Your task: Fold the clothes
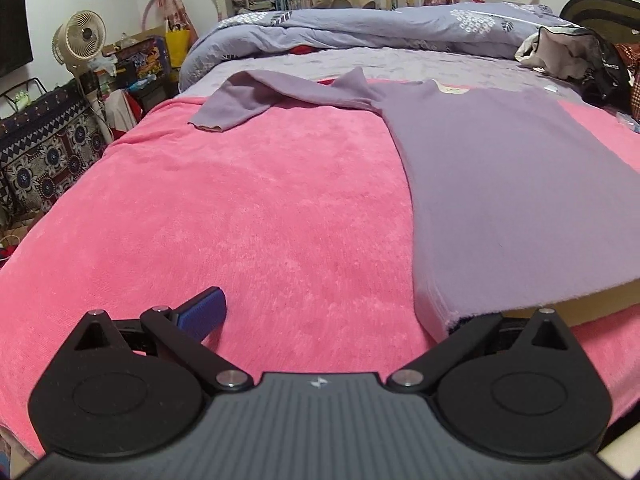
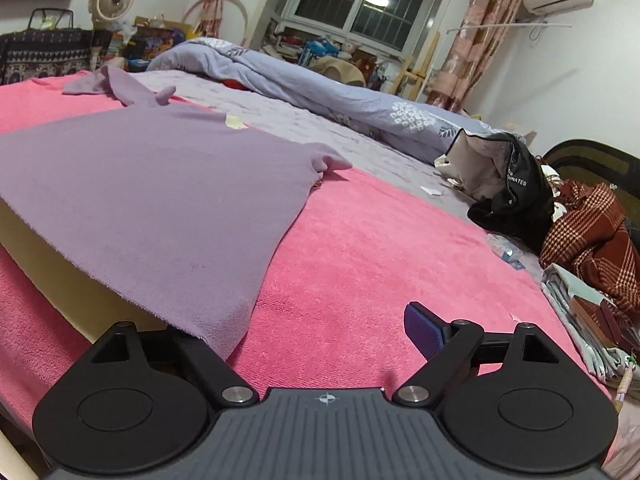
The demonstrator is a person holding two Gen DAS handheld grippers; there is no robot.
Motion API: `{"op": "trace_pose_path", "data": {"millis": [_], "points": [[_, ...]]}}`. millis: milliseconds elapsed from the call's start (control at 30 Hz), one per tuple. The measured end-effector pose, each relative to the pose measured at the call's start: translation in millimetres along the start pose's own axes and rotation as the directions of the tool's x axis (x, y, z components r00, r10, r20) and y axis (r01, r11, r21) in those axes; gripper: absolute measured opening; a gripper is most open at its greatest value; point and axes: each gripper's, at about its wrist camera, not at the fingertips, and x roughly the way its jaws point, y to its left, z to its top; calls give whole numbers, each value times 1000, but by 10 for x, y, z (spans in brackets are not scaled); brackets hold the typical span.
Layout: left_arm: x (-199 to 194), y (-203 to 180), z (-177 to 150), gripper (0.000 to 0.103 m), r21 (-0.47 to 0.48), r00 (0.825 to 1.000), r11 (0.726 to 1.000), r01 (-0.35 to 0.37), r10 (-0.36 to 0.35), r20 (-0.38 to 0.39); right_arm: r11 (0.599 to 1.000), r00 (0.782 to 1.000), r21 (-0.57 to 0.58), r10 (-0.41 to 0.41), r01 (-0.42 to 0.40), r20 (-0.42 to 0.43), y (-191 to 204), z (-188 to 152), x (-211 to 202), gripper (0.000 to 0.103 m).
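Shirt (image 1: 500, 184) is what you are working on: a lilac long-sleeved top lying on the pink blanket (image 1: 240, 220) that covers the near part of the bed; its body is stretched flat, and the hem nearest you is lifted off the blanket with a pale board-like edge showing beneath it; one sleeve (image 1: 248, 100) trails away to the far left, bent and resting on the blanket, while in the right wrist view a shorter bunched sleeve end (image 2: 332, 162) pokes out at the far right of the body; a small pale label (image 2: 235, 121) sits at the neck. Your left gripper (image 1: 336, 312) is spread wide; its left blue pad (image 1: 204, 312) stands clear above the blanket, and its right finger is hidden under the shirt's near left corner, so you cannot tell whether it touches the cloth. Your right gripper (image 2: 304, 332) is likewise spread wide; its right blue pad (image 2: 424, 330) hangs over bare blanket, and its left finger is covered by the shirt's near right corner. Beyond the shirt lies a rumpled pale blue quilt (image 1: 360, 28); to the right are a black bag (image 2: 516, 204) and a red checked cloth (image 2: 588, 236); a cream fan (image 1: 80, 40) stands at the far left.
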Motion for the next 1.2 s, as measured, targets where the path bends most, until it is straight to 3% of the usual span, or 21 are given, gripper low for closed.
{"op": "trace_pose_path", "data": {"millis": [300,500,600,733,800,867,1000,1067,1100,1200], "points": [[-92,12,-49,103,5,1000,1000,18,-18,-20,999,999,-6,34,-34,-5,-53,-32,-67,86],[-263,28,-125,103,60,999,998,19,-17,-45,998,999,-59,33,-32,15,-27,-46,-159,87],[-357,103,-214,103,104,996,993,-53,60,-67,994,999,-103,33,-31,20,-6,-66,-213,87],[-483,332,-247,103,81,986,986,-145,150,-70,989,997,-123,75,-76,-9,-57,-113,-318,95],[-517,418,-181,103,70,980,980,-188,192,-53,988,995,-117,96,-100,-39,-109,-137,-374,103],[-551,428,-50,103,66,979,977,-200,201,-9,990,994,-100,90,-96,-61,-184,-142,-428,103],[-583,180,340,103,84,989,990,-111,102,110,997,995,-36,68,-71,-75,-366,-102,-532,103],[-546,-44,536,103,112,987,993,-38,20,159,995,998,92,50,-47,-26,-517,83,-521,100],[-512,-177,622,103,129,984,992,-5,-18,178,985,998,162,53,-50,-15,-578,194,-472,94],[-356,-639,819,103,177,969,980,87,-124,213,932,987,328,142,-157,70,-604,524,-255,80]]}}
